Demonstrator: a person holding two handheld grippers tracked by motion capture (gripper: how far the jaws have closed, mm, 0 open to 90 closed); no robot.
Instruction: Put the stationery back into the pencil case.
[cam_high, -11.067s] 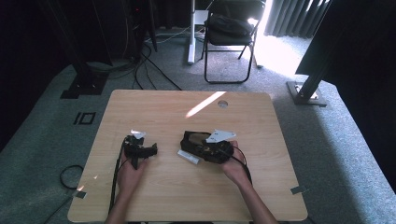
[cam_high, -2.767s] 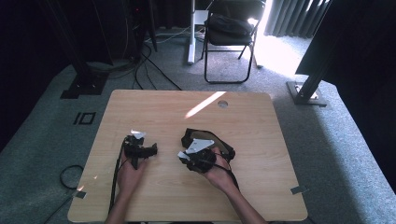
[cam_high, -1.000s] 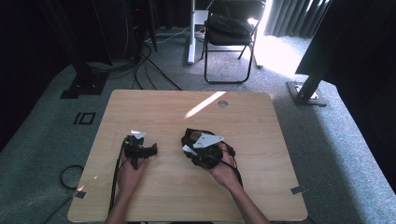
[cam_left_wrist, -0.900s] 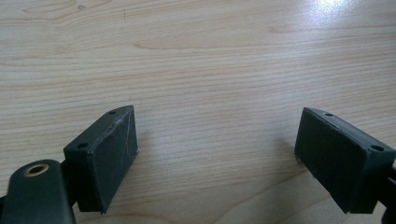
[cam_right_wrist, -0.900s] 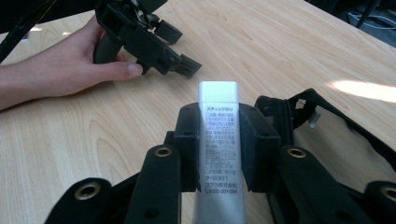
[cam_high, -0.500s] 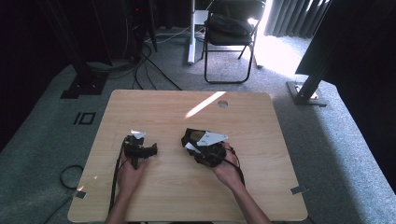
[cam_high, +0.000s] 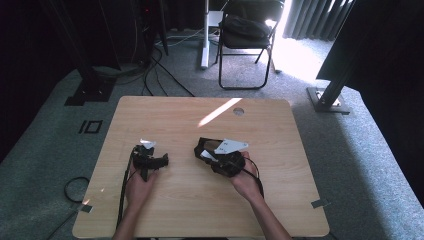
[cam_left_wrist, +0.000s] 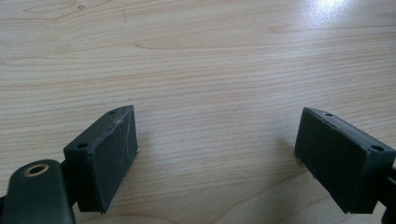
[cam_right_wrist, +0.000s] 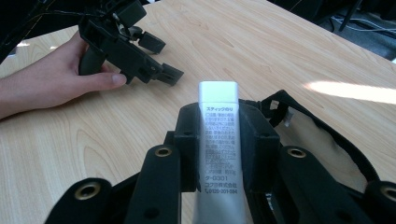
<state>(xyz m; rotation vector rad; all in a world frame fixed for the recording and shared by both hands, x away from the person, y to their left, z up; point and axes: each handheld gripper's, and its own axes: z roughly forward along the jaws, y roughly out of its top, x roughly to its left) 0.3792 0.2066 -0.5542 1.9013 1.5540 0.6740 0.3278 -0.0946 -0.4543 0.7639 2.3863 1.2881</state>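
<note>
The right tool (cam_right_wrist: 219, 154) pinches a slim white plastic glue stick with printed Japanese text (cam_right_wrist: 218, 140), lower end cut off, above the pale wood-grain worktop (cam_right_wrist: 289, 56), beside a black fabric pouch (cam_right_wrist: 327, 140). The left tool (cam_left_wrist: 217, 154), matte pads spread, rests left of the stick.

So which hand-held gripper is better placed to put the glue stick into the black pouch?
Right. The right hand-held gripper is clamped on the glue stick, with the black pouch open just beside it. The left hand-held gripper sits open and empty over bare table.
</note>
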